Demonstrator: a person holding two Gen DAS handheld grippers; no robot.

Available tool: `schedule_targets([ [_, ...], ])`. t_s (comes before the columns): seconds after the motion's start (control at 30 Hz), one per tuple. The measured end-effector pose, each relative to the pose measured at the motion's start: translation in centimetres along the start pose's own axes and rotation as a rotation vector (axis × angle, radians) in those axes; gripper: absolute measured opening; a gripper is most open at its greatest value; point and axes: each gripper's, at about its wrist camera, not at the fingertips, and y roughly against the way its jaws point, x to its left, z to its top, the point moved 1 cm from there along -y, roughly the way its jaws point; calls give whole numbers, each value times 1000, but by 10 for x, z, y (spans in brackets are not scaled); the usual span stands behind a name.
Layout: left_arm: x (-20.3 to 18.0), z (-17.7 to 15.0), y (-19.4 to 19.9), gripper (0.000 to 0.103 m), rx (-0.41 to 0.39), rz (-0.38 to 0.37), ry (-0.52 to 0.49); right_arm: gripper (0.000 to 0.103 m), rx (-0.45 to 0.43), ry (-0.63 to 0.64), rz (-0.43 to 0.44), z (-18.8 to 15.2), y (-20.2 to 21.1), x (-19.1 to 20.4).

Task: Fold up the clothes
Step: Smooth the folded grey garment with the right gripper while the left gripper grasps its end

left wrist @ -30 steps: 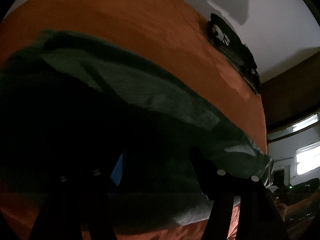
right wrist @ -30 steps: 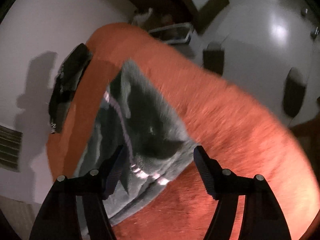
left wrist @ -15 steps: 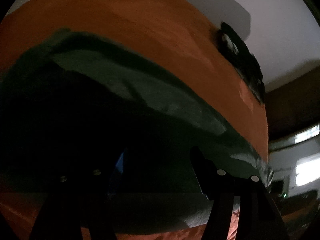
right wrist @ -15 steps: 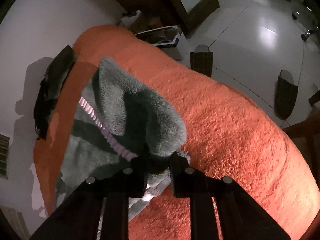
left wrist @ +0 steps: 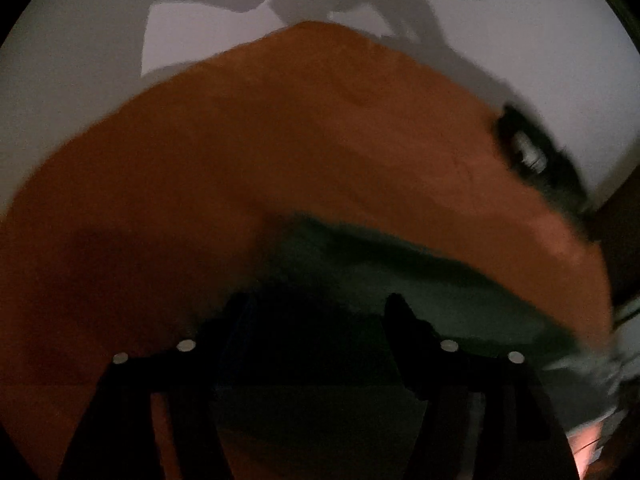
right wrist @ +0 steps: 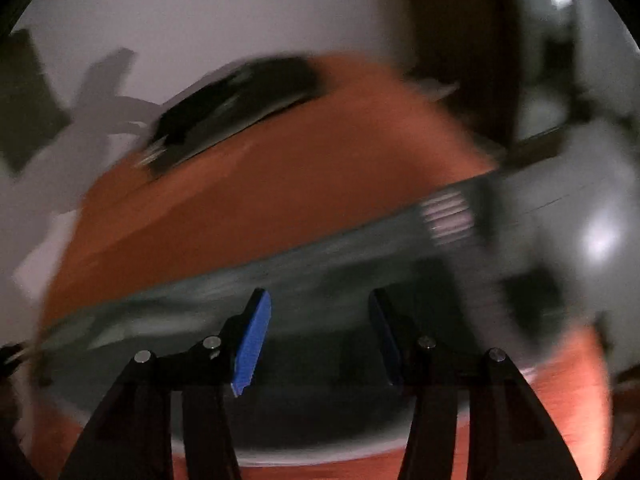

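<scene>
A grey-green fleece garment (left wrist: pixel 420 280) lies on an orange blanket (left wrist: pixel 280 152). In the left wrist view my left gripper (left wrist: pixel 316 320) is open just above the garment's near dark edge, with nothing between its fingers. In the blurred right wrist view the same garment (right wrist: pixel 320 280) stretches across the blanket (right wrist: pixel 280 192), with a striped pale band (right wrist: pixel 448 216) at its right end. My right gripper (right wrist: pixel 320 320) is open with blue pads (right wrist: pixel 252 340) and holds nothing, low over the garment.
A pile of dark clothes (left wrist: pixel 532 156) lies at the far edge of the blanket by the white wall, also in the right wrist view (right wrist: pixel 232 108). Dark wooden furniture (right wrist: pixel 460 48) and pale floor (right wrist: pixel 592 200) lie to the right.
My right gripper, shut on the garment's edge half a second ago, is now open and has swung low over the cloth. The left gripper's view has shifted and stays open.
</scene>
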Motion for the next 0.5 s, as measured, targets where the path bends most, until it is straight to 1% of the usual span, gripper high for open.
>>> schedule_targets([
  [0.03, 6, 10, -10, 72, 19, 29, -26, 50, 39, -6, 37, -4, -13, 9],
  [0.07, 11, 18, -22, 72, 53, 26, -29, 50, 75, -13, 50, -9, -25, 14],
  [0.1, 17, 28, -38, 72, 105, -3, -24, 50, 111, -20, 63, -15, -37, 20],
  [0.17, 19, 41, -60, 72, 165, -44, -28, 50, 179, -38, 61, -30, -56, 22],
  [0.23, 15, 53, -84, 72, 231, -89, -48, 50, 204, -51, 58, -40, -62, 18],
  [0.3, 10, 62, -108, 72, 306, -139, -59, 50, 195, -49, 46, -45, -64, 16],
  [0.33, 10, 63, -121, 69, 352, -168, -40, 50, 194, -36, 38, -46, -63, 17],
  [0.37, 9, 64, -131, 59, 382, -158, -20, 50, 194, -23, 31, -46, -63, 20],
  [0.4, 9, 65, -136, 27, 374, -141, -2, 50, 194, -13, 25, -47, -63, 22],
  [0.43, 6, 68, -130, 16, 327, -166, 4, 50, 194, -3, 18, -48, -61, 25],
  [0.5, -10, 78, -91, 14, 126, -228, -48, 50, 195, 3, 6, -49, -57, 27],
])
